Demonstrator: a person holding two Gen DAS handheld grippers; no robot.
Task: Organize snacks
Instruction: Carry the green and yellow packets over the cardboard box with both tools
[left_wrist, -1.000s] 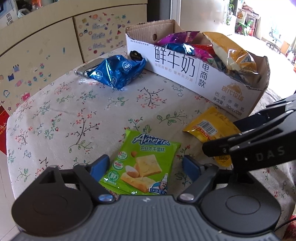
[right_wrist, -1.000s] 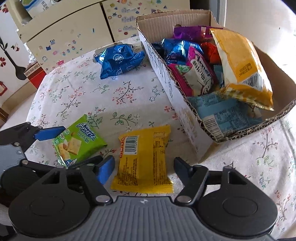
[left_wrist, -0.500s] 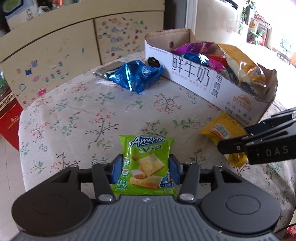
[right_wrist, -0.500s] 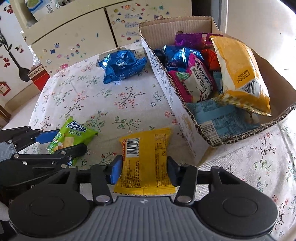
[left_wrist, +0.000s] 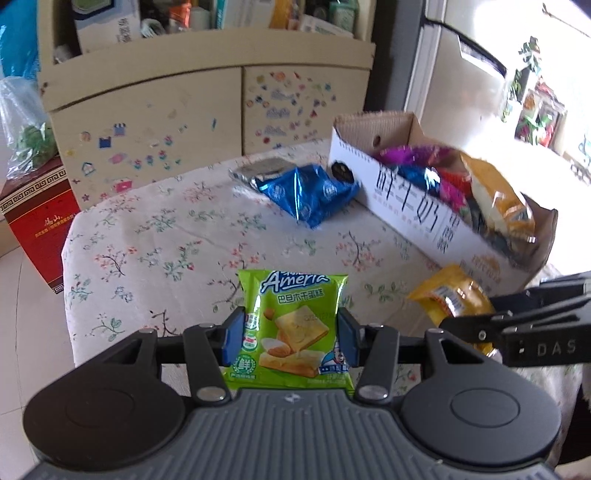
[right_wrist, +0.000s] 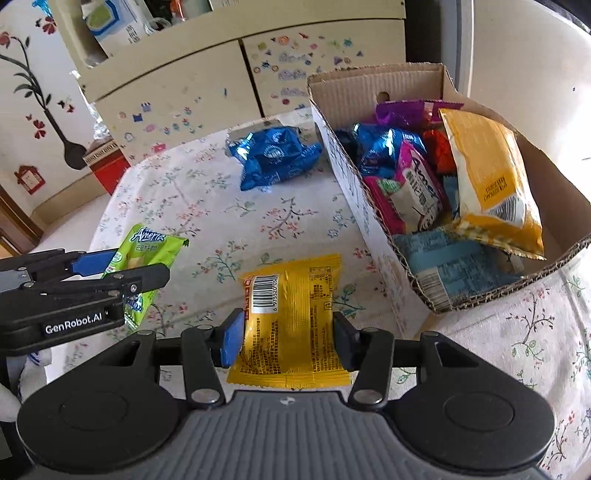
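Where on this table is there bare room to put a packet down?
The flowered tablecloth is bare left of the blue packet, and between it and the yellow packet. The cardboard box is crowded with snacks.

Bright daylight from the right overexposes that side; fisheye bends edges, slight blur.

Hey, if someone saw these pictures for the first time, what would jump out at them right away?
Probably the two bright packets, each clamped up front: the green packet in the left gripper and the yellow packet in the right gripper. Next, the cardboard box at the right, crammed with colourful snacks, and a blue packet lying loose on the floral tablecloth beside it.
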